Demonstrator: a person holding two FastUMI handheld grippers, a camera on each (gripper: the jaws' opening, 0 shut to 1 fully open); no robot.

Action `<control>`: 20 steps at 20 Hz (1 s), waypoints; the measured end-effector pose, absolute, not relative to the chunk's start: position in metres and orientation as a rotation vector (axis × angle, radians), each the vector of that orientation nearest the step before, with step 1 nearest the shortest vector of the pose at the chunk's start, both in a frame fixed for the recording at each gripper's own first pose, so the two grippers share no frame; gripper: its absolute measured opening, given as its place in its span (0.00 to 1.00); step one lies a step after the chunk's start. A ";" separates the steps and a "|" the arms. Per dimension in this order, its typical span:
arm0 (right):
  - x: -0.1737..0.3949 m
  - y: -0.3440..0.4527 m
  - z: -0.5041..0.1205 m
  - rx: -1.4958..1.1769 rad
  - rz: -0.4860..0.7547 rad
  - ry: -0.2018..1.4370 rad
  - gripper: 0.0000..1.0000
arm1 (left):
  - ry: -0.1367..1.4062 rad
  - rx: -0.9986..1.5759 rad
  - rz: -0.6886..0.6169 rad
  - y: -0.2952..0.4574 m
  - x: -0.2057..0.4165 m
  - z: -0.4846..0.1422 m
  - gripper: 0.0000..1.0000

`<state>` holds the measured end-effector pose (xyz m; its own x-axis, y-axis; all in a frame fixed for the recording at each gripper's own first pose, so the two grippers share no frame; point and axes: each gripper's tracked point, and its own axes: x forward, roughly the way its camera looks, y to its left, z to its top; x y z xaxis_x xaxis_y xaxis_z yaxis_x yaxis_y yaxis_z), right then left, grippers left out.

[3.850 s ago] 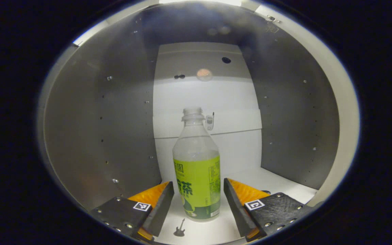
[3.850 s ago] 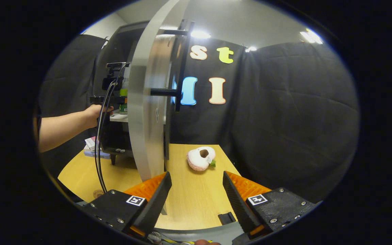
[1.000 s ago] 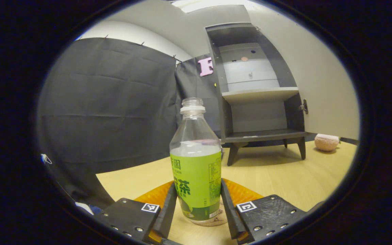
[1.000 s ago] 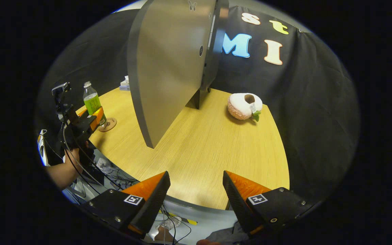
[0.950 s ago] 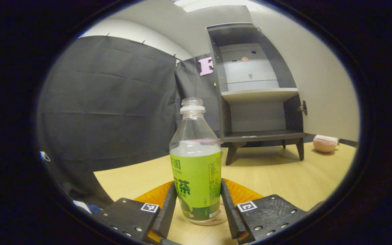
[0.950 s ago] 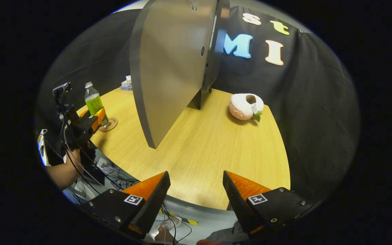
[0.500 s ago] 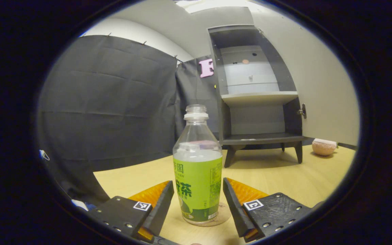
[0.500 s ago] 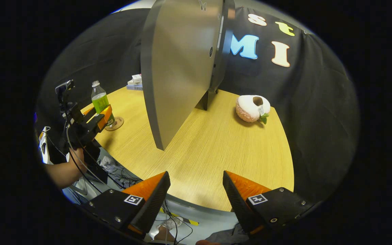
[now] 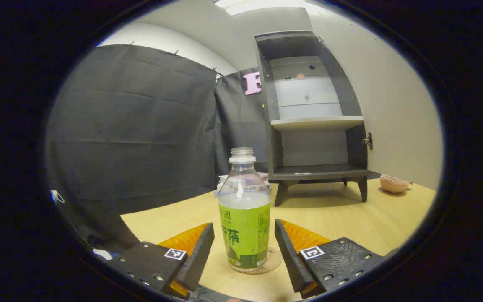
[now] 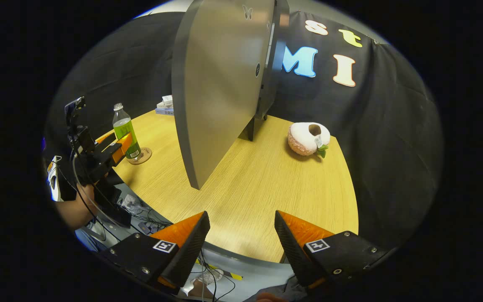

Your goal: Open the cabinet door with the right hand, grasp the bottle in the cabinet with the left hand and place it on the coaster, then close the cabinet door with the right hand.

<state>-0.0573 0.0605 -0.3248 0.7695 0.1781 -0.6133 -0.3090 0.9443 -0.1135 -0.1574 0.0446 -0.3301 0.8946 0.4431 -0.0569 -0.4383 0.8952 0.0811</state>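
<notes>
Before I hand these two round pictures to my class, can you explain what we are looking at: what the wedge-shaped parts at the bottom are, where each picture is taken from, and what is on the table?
No robot here: a person holds a two-finger gripper in each hand, and a camera rides on each one. The wedges at the bottom are that gripper's own fingers.

In the left gripper view, the left gripper is open, its fingers either side of the bottle without touching it. The bottle stands upright on a round coaster on the wooden table. Behind it stands the cabinet, its door open.

The right gripper view looks down from farther off. The right gripper is open and holds nothing. It sees the cabinet door edge-on, a plush toy on the table, and the left gripper with the hand that holds it.
</notes>
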 end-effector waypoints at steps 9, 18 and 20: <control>-0.053 0.060 -0.294 -0.205 0.273 0.541 0.96 | 0.089 0.167 0.382 0.018 -0.199 -0.244 0.82; -0.026 0.012 -0.213 -0.112 0.145 0.360 0.95 | 0.020 0.089 0.205 -0.035 -0.189 -0.110 0.86; -0.013 0.004 -0.179 -0.084 0.121 0.293 0.95 | -0.008 0.059 0.177 -0.046 -0.188 -0.076 0.86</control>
